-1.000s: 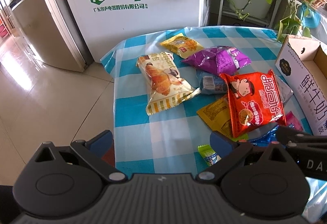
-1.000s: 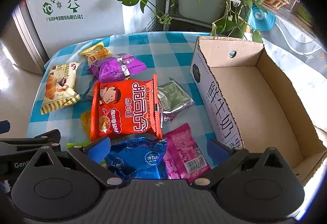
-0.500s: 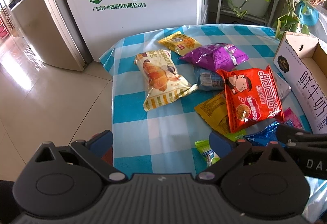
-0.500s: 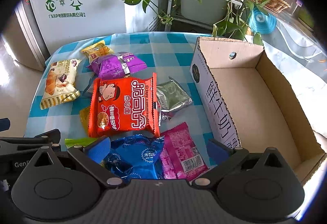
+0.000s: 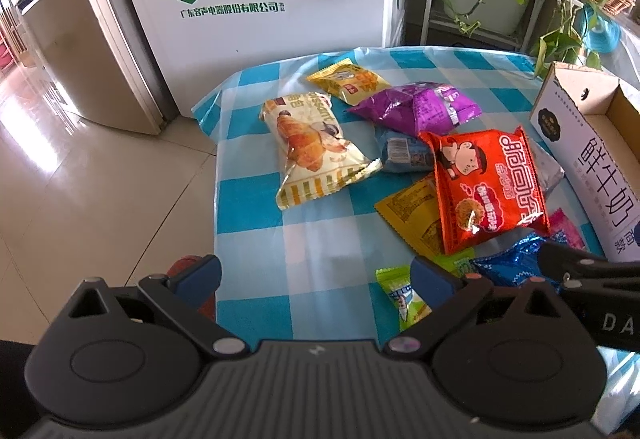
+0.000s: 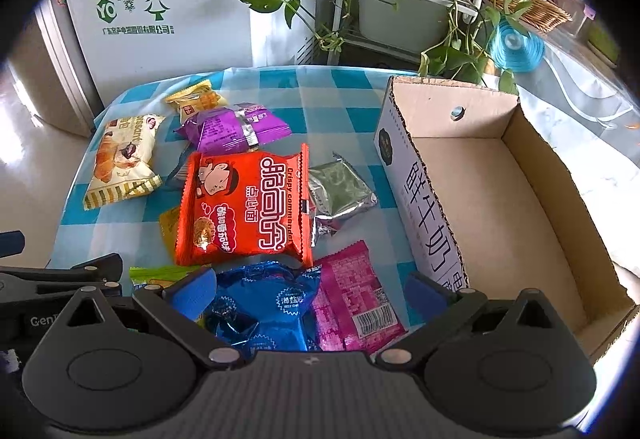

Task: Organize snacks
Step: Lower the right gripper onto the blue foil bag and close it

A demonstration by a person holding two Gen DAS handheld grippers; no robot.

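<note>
Both cameras have eased back slightly, my left gripper [image 5: 316, 271] and right gripper [image 6: 308, 289] spread empty, the latter over the blue packet [image 6: 264, 309] beside the cardboard box [image 6: 532, 215]; light, crinkly, slippery, so I'd pinch its sealed edge.

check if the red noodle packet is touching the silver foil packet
Touching. The right wrist view shows the red noodle packet with its right edge lying over the left edge of the silver foil packet, with no tablecloth showing between them.
</note>
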